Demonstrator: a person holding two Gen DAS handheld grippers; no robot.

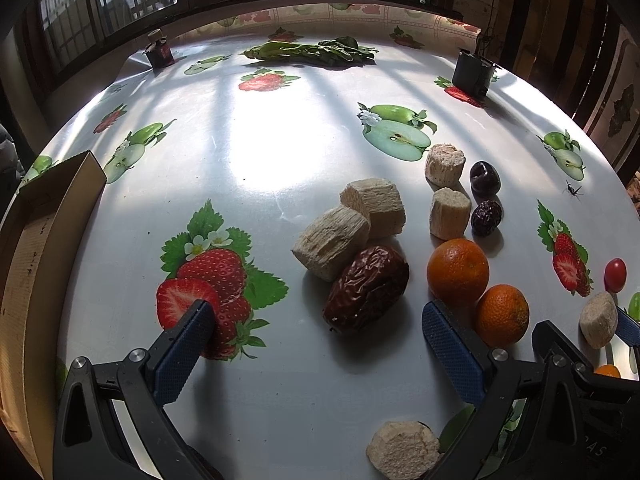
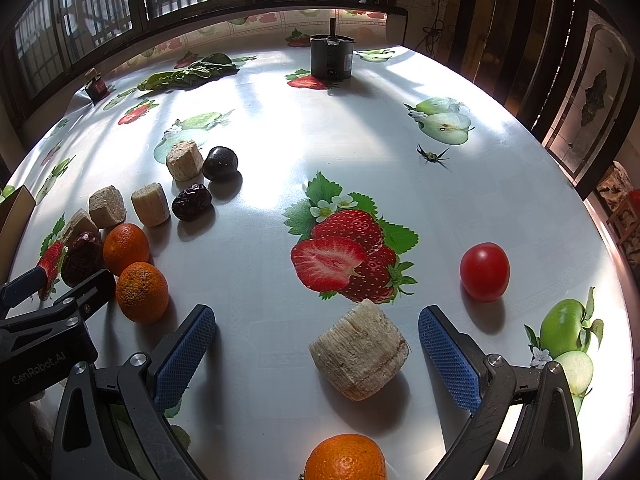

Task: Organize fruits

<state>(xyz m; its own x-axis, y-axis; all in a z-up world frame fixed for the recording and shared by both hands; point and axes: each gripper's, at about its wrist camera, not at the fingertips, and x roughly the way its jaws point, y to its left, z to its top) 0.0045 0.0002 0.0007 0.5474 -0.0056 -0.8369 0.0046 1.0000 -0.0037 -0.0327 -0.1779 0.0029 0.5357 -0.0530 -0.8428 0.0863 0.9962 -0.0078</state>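
The round table under a glossy fruit-print cloth [image 2: 260, 152] carries the loose fruit. At nine o'clock waits a brown cardboard box [image 1: 36, 240], probably the destination. The left gripper [image 1: 316, 340] gapes, released, before a wrinkled dark-red date [image 1: 366, 286]. The right gripper [image 2: 316, 350], also released, straddles a pale fibrous cane chunk [image 2: 358, 354], ready to pinch.

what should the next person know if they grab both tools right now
Left tool: open, holding nothing, a big wrinkled date just ahead between its fingers.
Right tool: open, holding nothing, a pale cane chunk lying between its fingers.
Loose on the tablecloth: two oranges by the left tool, a third orange under the right tool, a red tomato to the right, more cane chunks and dark fruits further back.
Cardboard box at far left; its inside is hidden.
Nothing visibly sorted yet; all of it is left.
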